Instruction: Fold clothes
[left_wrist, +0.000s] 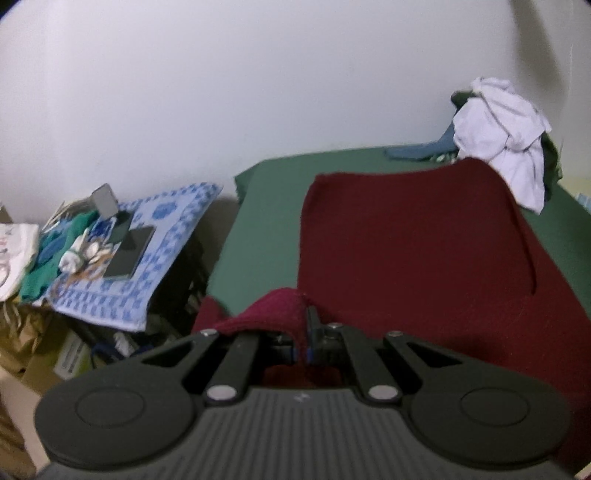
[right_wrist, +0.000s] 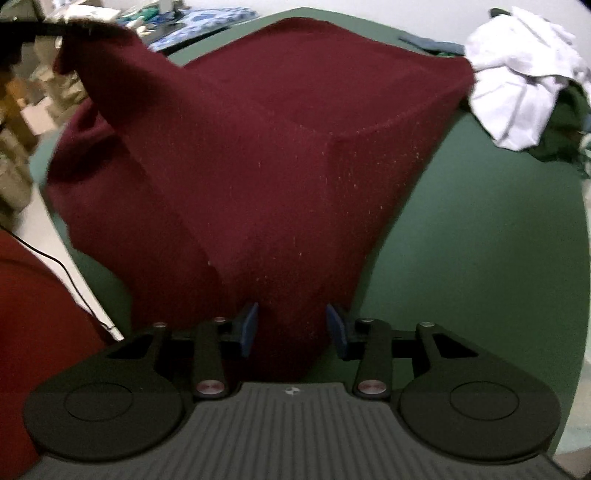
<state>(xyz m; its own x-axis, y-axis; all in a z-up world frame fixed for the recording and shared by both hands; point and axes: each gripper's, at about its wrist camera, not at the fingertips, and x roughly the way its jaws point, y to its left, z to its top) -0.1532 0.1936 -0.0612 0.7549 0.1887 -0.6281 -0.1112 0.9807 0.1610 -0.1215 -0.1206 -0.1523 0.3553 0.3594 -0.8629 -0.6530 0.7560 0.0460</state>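
Folding a maroon garment (right_wrist: 258, 166) spread on a green-covered surface (right_wrist: 480, 240). Left gripper (left_wrist: 306, 328): jaws clamped together on a bunched corner of the maroon cloth, which rises just ahead of its fingertips; the raised corner is presumably held up so that the fabric can be carried over the flat part beyond. Right gripper (right_wrist: 291, 326): jaws partly apart, blue pads (right_wrist: 249, 328) flanking a taut edge of the same garment; whether the pads press it cannot be told. Ahead and to the right of both tools, a heap of white and dark clothes (right_wrist: 524, 77) lies well apart, apparently awaiting folding. A cluttered side table (left_wrist: 122, 251) stands left of the left tool.
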